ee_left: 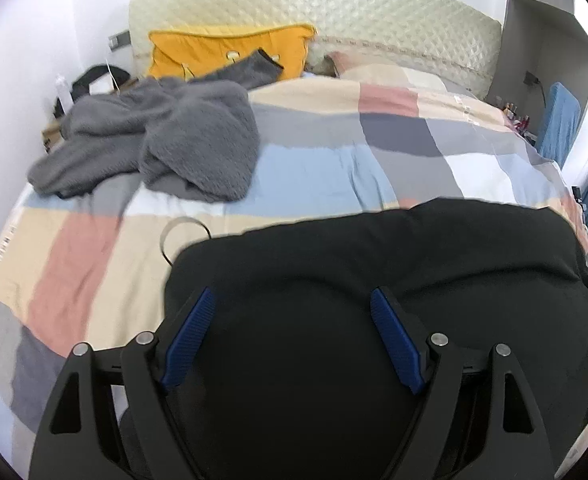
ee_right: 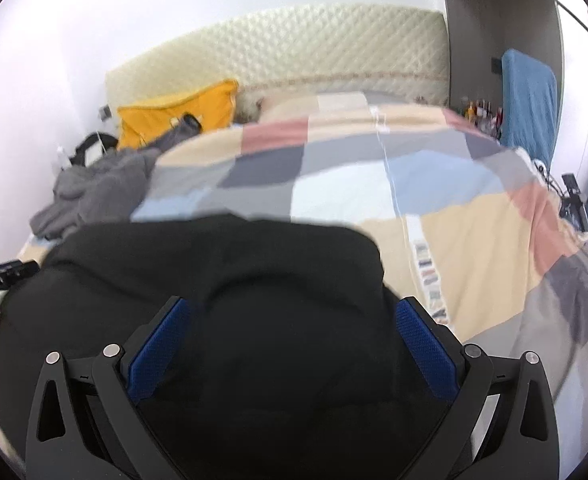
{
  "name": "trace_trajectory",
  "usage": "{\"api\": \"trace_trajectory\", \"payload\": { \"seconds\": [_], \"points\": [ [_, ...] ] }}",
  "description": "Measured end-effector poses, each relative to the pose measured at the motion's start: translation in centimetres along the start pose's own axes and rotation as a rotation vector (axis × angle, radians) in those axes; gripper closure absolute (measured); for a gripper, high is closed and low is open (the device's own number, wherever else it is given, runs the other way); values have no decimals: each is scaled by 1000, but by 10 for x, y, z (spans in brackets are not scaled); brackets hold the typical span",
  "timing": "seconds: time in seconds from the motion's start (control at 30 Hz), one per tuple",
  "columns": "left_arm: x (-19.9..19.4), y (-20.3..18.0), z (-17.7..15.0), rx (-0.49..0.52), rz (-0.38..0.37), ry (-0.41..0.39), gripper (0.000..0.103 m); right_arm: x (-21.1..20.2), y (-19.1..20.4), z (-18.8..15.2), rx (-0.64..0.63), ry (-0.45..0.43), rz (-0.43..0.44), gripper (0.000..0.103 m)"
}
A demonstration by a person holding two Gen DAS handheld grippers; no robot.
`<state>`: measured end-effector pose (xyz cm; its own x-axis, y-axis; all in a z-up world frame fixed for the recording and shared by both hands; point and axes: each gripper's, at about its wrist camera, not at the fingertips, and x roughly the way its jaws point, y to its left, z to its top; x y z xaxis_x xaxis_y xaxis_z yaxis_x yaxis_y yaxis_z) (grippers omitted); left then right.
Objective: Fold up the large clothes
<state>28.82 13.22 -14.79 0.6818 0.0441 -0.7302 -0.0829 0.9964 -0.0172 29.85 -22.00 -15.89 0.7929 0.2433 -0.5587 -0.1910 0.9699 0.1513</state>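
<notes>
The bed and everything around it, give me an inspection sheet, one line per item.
Surface: bed under a checked cover, quilted headboard behind.
Job's things: black garment bunched at the near edge; grey garment crumpled further up the bed.
Clutter: yellow pillow by the headboard; small items on a side stand.
Grippers: left claw and right claw both open, over the black garment, pads not pressing it.
Cables: thin loop beside the black garment.
Surroundings: white walls; blue cloth hanging beside the bed.
</notes>
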Motion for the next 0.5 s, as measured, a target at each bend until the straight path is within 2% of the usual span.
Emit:
{"api": "trace_trajectory", "payload": {
  "seconds": [0.13,0.23,0.37,0.43,0.5],
  "points": [
    [-37,-3,5,-59,-97,-31,20,-48,13,19,-9,-84,18,1],
    [-75,-16,7,-44,-120,-77,18,-92,26,31,-26,-155,35,1],
    [-126,-30,16,-48,-202,-110,18,-138,40,42,-19,-210,70,1],
    [-151,-38,20,-35,-210,-142,17,-159,48,46,-29,-237,79,1],
    [-178,-46,23,-7,-174,-175,17,-187,59,50,-50,-279,87,1]
  ]
}}
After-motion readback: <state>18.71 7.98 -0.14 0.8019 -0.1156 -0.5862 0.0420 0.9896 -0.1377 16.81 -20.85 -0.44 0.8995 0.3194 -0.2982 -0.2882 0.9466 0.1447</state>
